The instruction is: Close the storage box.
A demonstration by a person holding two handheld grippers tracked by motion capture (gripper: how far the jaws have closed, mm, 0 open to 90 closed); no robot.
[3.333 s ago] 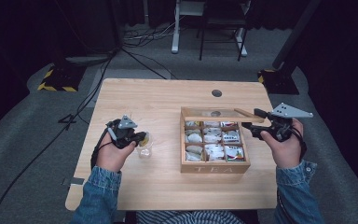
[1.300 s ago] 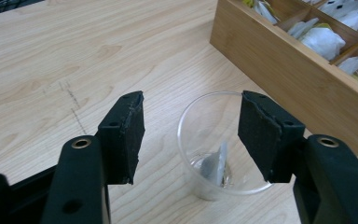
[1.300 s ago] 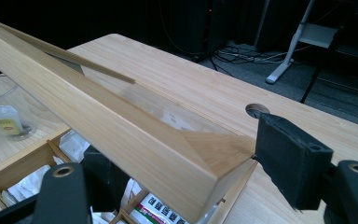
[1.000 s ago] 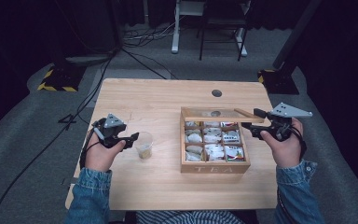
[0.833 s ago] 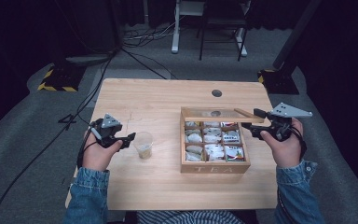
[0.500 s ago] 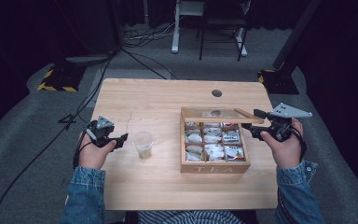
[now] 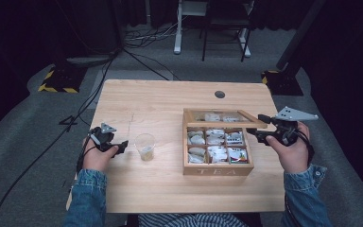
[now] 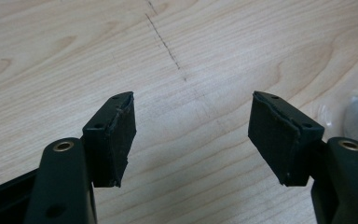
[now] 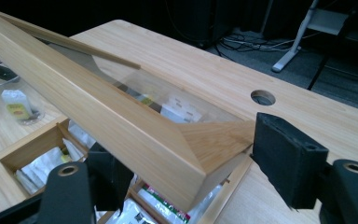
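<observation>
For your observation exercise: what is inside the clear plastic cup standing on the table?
The clear plastic cup holds one tea bag with a yellowish label, lying at the bottom. Its underside and any print on the label are too small to read.

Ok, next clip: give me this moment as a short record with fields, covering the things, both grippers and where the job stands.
surface: wooden table
tea box: wooden, compartments hold tea packets, lid raised
cup: clear plastic, upright, left of the box, a tea bag inside
left hand-held gripper: open, nothing between the jaws, over bare table left of the cup
right hand-held gripper: jaws around the lid's corner, have just been closing; holds the lid up
stage: tea bag in the cup, box not yet closed
</observation>
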